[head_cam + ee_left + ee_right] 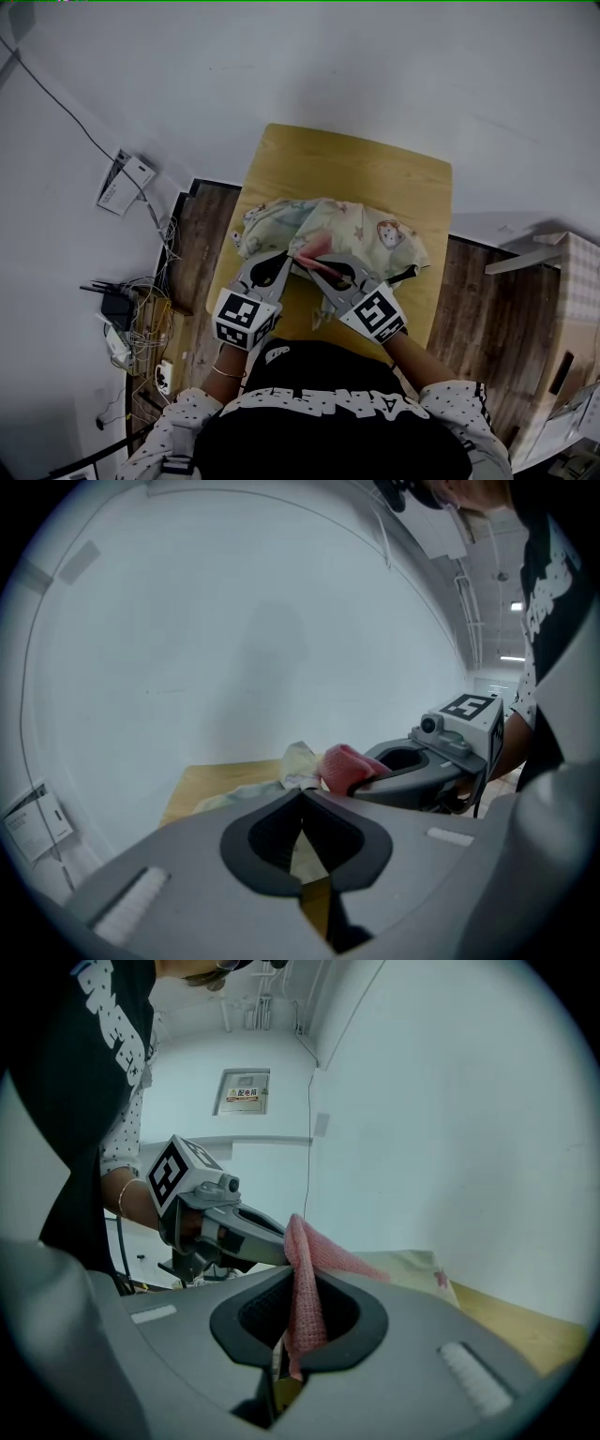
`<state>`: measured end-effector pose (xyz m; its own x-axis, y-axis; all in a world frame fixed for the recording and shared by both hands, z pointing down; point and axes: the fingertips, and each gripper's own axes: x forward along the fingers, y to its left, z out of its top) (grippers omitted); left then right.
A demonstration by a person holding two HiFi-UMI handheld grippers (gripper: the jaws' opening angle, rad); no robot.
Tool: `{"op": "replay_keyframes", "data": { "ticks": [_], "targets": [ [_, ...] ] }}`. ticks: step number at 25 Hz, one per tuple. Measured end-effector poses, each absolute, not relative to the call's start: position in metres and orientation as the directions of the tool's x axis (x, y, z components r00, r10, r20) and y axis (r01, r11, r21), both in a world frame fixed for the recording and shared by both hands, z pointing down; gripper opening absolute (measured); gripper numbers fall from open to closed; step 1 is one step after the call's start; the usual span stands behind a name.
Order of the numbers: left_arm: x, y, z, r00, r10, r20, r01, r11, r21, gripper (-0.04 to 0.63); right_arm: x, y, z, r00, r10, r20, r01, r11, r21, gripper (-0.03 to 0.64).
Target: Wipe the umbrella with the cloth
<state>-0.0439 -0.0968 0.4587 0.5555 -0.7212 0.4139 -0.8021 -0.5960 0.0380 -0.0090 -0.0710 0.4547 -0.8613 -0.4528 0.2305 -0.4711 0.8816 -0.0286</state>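
The umbrella [356, 230] blocks you across the middle of the table [347, 159]; bare wood lies open beyond it at 12 o'clock.

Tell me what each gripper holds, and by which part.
The right gripper pinches the pink cloth by a bunched fold. The left gripper has its jaws together, with nothing visibly between them.

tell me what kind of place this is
Probably a plain indoor workroom or lab corner: a small light wooden table against a bare white wall, with a tangle of black and white cables and a white router-like box beside it.
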Motion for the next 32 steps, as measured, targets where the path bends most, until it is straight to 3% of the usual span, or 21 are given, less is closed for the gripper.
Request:
{"op": "replay_keyframes", "data": {
  "ticks": [15, 23, 32],
  "targets": [
    [-0.045, -0.097, 0.460, 0.548, -0.729, 0.411, -0.811, -0.582, 0.049, 0.002, -0.008, -0.049, 0.455, -0.894, -0.381, 0.237, -0.402, 0.914, -0.048, 0.034],
    [-0.049, -0.102, 0.465, 0.529, -0.734, 0.425, -0.824, -0.564, 0.051, 0.002, 0.033, -0.076, 0.421, -0.846, -0.522, 0.105, -0.529, 0.847, -0.054, 0.034],
    [-0.053, -0.104, 0.466, 0.520, -0.737, 0.433, -0.828, -0.559, 0.043, 0.002, 0.103, -0.141, 0.433, -0.655, -0.743, 0.139, -0.751, 0.660, -0.012, 0.034]
  ]
}}
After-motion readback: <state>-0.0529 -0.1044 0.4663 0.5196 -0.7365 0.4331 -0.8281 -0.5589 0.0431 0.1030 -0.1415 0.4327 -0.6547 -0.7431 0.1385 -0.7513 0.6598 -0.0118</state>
